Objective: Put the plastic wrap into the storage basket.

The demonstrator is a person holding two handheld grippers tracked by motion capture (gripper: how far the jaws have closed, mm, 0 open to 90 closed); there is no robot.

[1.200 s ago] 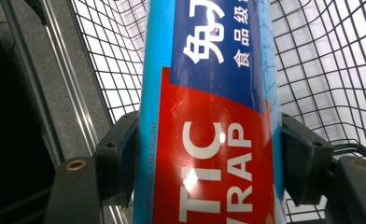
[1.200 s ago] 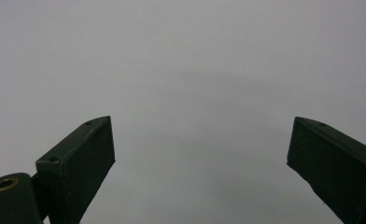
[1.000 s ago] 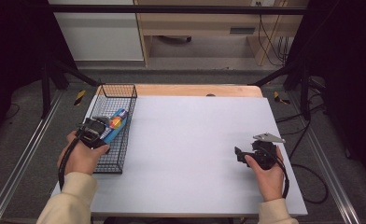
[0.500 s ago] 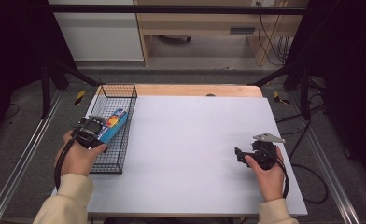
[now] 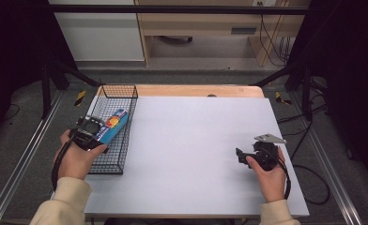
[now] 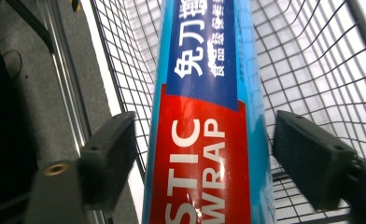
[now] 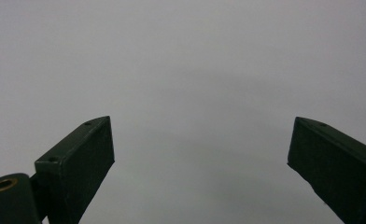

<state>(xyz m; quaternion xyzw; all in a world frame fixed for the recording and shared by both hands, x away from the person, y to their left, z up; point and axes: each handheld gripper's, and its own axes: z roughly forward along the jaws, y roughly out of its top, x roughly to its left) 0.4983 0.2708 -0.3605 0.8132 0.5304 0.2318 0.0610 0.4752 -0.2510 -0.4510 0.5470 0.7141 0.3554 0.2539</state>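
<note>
A long blue and red box of plastic wrap (image 5: 115,123) lies along the black wire basket (image 5: 111,163) at the table's left edge. My left gripper (image 5: 100,131) is at the box's near end, over the basket. In the left gripper view the box (image 6: 204,93) runs up between the two black pads (image 6: 111,154), with a thin gap on each side. These jaws have just been opening and no longer press on the box. My right gripper (image 5: 239,155) rests open on the white table top (image 5: 191,140) at the right. Nothing is between its pads (image 7: 80,158).
The basket's far half (image 5: 118,93) holds nothing. A wooden strip (image 5: 196,90) runs along the table's far edge. Aluminium rails (image 5: 25,154) flank the table on the left, and cables (image 5: 313,178) lie on the floor at the right.
My left hand has shifted slightly toward the basket's near end with the box. The right hand has kept still.
</note>
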